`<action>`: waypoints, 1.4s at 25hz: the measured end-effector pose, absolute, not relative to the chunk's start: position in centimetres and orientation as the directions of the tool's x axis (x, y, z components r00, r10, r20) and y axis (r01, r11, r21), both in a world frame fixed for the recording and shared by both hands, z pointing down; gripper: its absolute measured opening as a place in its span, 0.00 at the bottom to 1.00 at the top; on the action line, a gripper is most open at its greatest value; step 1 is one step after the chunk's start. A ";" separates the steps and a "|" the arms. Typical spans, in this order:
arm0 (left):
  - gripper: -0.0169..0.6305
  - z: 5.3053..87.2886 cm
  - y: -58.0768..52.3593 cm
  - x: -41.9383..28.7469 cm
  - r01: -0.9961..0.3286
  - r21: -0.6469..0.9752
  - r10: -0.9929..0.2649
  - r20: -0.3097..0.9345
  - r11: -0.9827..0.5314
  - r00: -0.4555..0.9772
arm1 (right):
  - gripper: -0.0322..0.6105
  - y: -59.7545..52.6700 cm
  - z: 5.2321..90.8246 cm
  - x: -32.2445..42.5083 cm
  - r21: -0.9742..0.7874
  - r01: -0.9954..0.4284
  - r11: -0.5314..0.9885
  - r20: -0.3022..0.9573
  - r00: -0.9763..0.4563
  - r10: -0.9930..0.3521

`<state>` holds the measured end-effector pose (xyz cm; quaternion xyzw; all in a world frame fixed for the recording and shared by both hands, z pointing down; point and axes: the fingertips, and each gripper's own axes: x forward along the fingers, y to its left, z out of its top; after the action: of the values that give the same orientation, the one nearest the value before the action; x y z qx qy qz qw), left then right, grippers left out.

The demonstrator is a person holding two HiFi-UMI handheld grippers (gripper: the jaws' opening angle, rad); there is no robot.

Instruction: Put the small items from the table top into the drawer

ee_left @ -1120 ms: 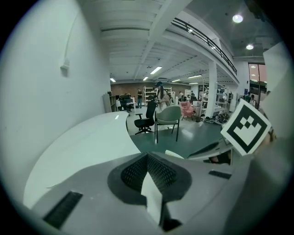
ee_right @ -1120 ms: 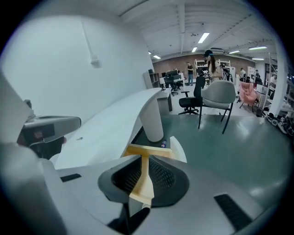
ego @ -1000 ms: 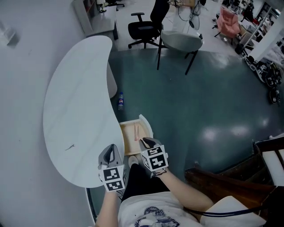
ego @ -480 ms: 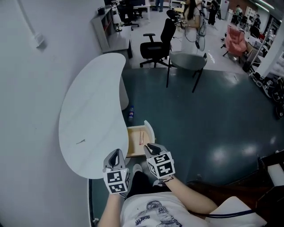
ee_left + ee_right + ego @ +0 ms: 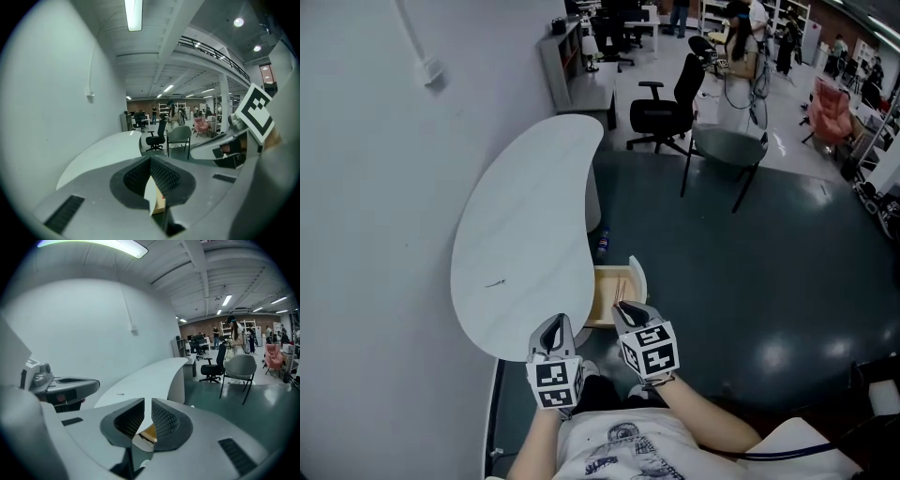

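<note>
We've lifted left gripper (image 5: 555,325) and right gripper (image 5: 627,308) back from open drawer (image 5: 602,305) — left jaws together, right barely apart, empty. Small dark item (image 5: 495,282) on table (image 5: 534,216).

Open industrial office hall, swivel chair (image 5: 667,105), shelving (image 5: 164,108), mezzanine railing (image 5: 211,49), ceiling strip light (image 5: 134,14)
</note>
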<state>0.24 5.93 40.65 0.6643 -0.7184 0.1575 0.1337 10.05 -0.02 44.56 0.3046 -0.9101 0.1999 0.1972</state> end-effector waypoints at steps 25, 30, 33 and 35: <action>0.06 34.3 17.7 -16.2 -0.972 -0.049 -0.927 0.293 0.229 -0.233 | 0.14 8.9 36.9 -6.4 -0.166 -0.510 0.844 0.374 -0.825 -0.424; 0.06 34.8 18.4 -17.3 -0.970 -0.017 -0.924 0.300 0.243 -0.237 | 0.14 9.6 37.5 -7.4 -0.164 -0.507 0.846 0.381 -0.824 -0.419; 0.06 34.9 18.6 -17.8 -0.969 -0.004 -0.925 0.294 0.249 -0.239 | 0.14 9.8 37.5 -7.7 -0.161 -0.505 0.848 0.387 -0.822 -0.417; 0.06 35.1 18.6 -18.0 -0.968 -0.005 -0.925 0.297 0.249 -0.239 | 0.14 9.8 37.7 -7.9 -0.158 -0.506 0.848 0.393 -0.820 -0.416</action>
<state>-17.99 18.64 35.10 0.6055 -0.7816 0.0940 0.1169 -7.88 9.78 37.65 0.2439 -0.9453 0.1286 0.1744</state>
